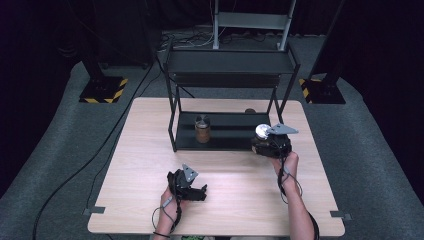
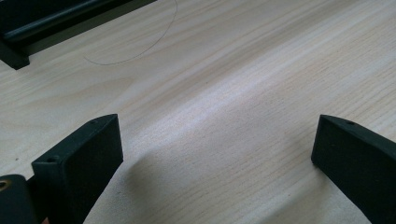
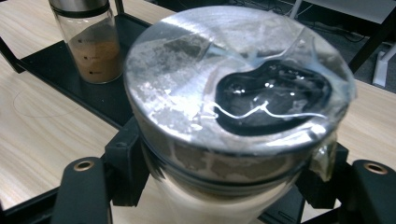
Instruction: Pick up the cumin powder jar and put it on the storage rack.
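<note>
The shiny silver metal-lidded jar (image 3: pixel 233 93), clamped between the matt black plastic jaws of the right gripper (image 3: pixel 224 186), carries a glossy, crinkled clear film over its top. Beyond it, a clear glass shaker of brown powder (image 3: pixel 91 44) stands on the matt black metal shelf rack (image 3: pixel 56 70). Under the left gripper (image 2: pixel 215 154), whose jaws stand wide apart, the pale wood-grain table (image 2: pixel 224 93) looks smooth and faintly satin.

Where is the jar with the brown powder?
The spice jar stands on the black rack's bottom shelf, left of middle in the high view, left of the right gripper.
</note>
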Motion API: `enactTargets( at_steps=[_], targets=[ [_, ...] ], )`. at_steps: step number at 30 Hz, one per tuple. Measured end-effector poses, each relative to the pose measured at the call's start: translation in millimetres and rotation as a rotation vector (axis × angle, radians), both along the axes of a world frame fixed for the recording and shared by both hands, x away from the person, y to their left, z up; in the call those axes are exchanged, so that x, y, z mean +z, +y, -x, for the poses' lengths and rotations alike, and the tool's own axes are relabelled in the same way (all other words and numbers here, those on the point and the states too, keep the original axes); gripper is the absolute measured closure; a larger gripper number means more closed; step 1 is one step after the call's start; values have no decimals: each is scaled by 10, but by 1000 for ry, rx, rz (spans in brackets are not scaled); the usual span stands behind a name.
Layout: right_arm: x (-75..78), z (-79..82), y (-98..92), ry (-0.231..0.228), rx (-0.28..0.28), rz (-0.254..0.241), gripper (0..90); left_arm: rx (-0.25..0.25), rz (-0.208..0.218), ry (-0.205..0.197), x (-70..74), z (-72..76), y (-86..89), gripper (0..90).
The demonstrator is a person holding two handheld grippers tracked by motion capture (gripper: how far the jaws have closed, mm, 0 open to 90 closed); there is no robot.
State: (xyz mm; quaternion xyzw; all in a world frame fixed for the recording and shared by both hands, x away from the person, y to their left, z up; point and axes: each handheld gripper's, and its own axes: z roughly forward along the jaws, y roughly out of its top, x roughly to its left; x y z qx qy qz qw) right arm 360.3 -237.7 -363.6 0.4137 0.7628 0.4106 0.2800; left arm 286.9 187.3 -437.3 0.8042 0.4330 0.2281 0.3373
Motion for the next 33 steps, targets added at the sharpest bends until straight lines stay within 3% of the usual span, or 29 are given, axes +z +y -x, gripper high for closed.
enactTargets(
  at_steps=[33],
  targets=[
    [40,-154,91,3,7,16,301,-1,1,0,0,-1,2,18]
  ],
)
